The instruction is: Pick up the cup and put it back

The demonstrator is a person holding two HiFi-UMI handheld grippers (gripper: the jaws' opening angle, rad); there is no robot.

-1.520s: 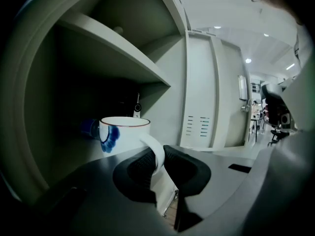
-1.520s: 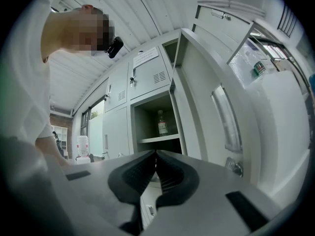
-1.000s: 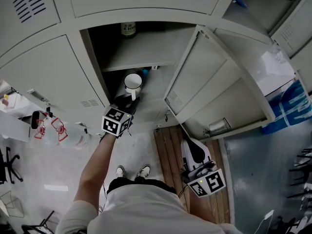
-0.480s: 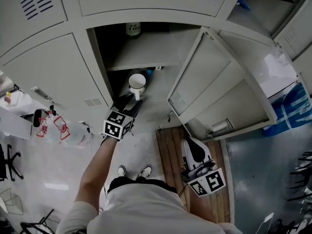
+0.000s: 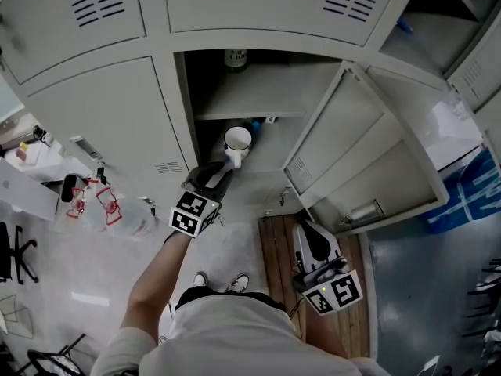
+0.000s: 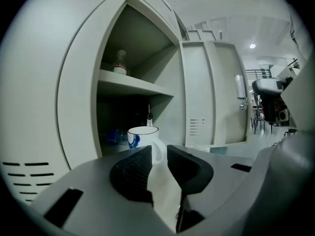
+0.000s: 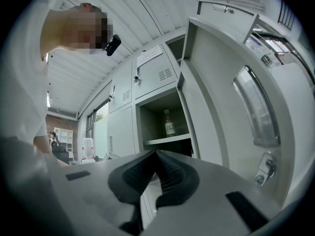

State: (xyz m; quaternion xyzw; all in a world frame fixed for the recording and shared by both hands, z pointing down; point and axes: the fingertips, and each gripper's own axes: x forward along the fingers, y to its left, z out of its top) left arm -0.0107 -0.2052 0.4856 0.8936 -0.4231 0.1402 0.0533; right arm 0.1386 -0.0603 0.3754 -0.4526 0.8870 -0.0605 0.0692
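A white cup [image 5: 237, 139] with a dark rim and a blue mark stands on the floor of the open locker compartment, its handle toward me. In the left gripper view the cup [image 6: 144, 135] sits just beyond the jaws. My left gripper [image 5: 213, 175] hangs in front of the locker opening, a little short of the cup. Its jaws [image 6: 159, 162] have just been closing, a narrow gap is left, and nothing is between them. My right gripper [image 5: 311, 240] is held low at my right side, away from the cup, its jaws [image 7: 156, 167] pressed together and empty.
A bottle [image 5: 236, 58] stands on the shelf above the cup. Something blue [image 6: 115, 135] lies behind the cup. The locker door [image 5: 352, 147] hangs open to the right. Water jugs [image 5: 117, 210] sit on the floor at the left, a wooden pallet [image 5: 275, 245] under my right gripper.
My left gripper has drawn back from the cup's handle, and the cup stays on the locker floor. The right gripper has barely shifted.
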